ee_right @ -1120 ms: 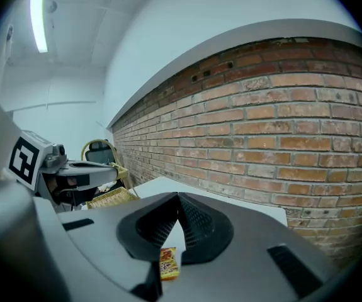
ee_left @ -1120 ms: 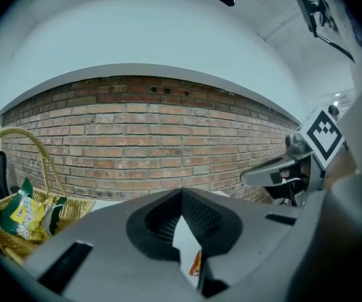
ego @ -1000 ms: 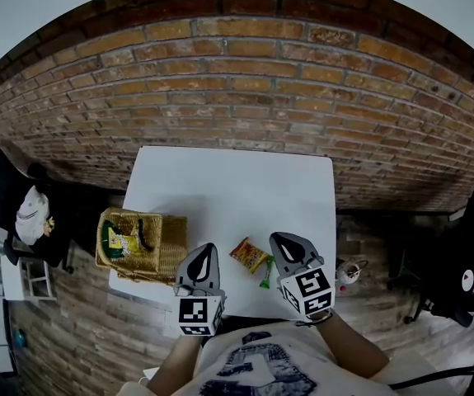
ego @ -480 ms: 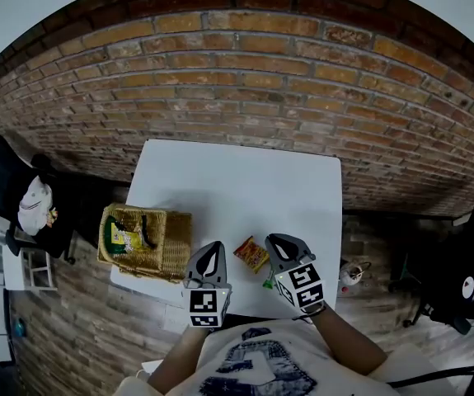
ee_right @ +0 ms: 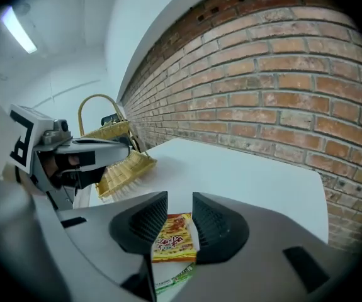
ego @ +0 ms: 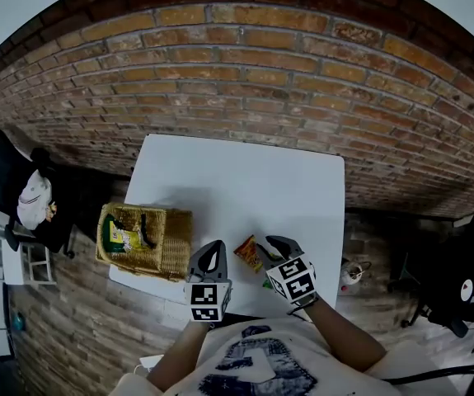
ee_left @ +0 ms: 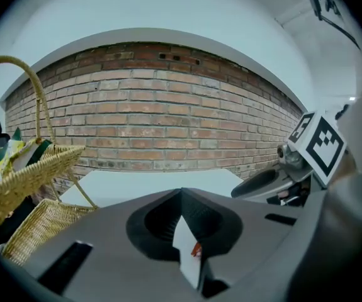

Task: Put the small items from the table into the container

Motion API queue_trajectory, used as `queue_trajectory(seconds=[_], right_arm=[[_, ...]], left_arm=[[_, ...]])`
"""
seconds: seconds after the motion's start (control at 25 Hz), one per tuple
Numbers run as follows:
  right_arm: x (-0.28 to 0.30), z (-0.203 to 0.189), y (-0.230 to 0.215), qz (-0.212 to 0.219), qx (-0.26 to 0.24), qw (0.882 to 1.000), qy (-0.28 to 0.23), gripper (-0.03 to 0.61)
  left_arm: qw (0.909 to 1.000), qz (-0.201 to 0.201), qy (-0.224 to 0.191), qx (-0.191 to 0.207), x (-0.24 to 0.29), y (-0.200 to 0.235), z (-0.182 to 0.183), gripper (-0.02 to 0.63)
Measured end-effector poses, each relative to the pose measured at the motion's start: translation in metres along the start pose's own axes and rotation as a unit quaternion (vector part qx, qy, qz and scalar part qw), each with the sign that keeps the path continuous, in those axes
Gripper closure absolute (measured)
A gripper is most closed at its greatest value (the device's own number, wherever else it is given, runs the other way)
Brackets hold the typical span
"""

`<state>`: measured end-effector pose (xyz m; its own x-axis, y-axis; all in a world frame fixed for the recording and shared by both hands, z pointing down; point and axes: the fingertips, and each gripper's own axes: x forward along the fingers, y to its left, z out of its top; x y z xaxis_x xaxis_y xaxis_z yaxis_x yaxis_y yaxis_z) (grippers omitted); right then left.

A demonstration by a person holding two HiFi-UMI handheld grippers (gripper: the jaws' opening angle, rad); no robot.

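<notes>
A white worktop (ego: 237, 180) stands against a red brick wall (ego: 245, 73), seen from above. A wicker basket (ego: 166, 250) with a hoop handle sits at the worktop's left edge, with a yellow-green packet (ego: 121, 238) and a dark item inside it. Near the front edge lies a red and yellow snack packet (ego: 249, 252), with a small green packet (ego: 267, 284) just beside it, both outside the basket. The right hand-held gripper (ee_right: 179, 209) points down at the snack packet; its jaws are opening, a narrow gap between them, and the packet shows through the gap without being pressed. The left hand-held gripper (ego: 211, 254) hovers between basket and snack packet, jaws together, holding nothing.
</notes>
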<state>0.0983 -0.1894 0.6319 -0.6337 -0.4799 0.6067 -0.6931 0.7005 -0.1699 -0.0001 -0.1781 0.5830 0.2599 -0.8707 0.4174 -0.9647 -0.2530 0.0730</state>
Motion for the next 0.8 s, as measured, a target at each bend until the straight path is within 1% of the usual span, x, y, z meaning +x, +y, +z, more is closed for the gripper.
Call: queue_trajectory(seconds=[0.04,0.16,0.24,0.28,0.52,0.8], right_arm=[[0.004,-0.004,0.000,0.003,-0.001,1.000,0.008,0.457],[0.014,-0.014,0.000,0.014,0.002,0.999,0.032,0.396],[0.019,-0.019,0.003,0.023,0.003,0.999,0.046,0.351],[0.021,-0.022,0.004,0.025,0.001,0.998,0.053,0.338],[0.037,-0.042,0.011,0.034,-0.001,0.995,0.093,0.278],[0.053,-0.062,0.021,0.042,-0.021,0.991,0.129,0.217]], left_arm=[[1.0000,0.000,0.006,-0.006,0.002,0.001,-0.003,0.563],[0.9993,-0.002,0.027,-0.025,0.008,0.003,-0.013,0.563],[0.9988,-0.001,0.037,-0.031,0.010,0.004,-0.018,0.563],[0.9987,0.000,0.040,-0.032,0.011,0.004,-0.019,0.563],[0.9981,-0.003,0.051,-0.034,0.019,0.003,-0.025,0.563],[0.9975,-0.005,0.063,-0.032,0.023,0.002,-0.031,0.563]])
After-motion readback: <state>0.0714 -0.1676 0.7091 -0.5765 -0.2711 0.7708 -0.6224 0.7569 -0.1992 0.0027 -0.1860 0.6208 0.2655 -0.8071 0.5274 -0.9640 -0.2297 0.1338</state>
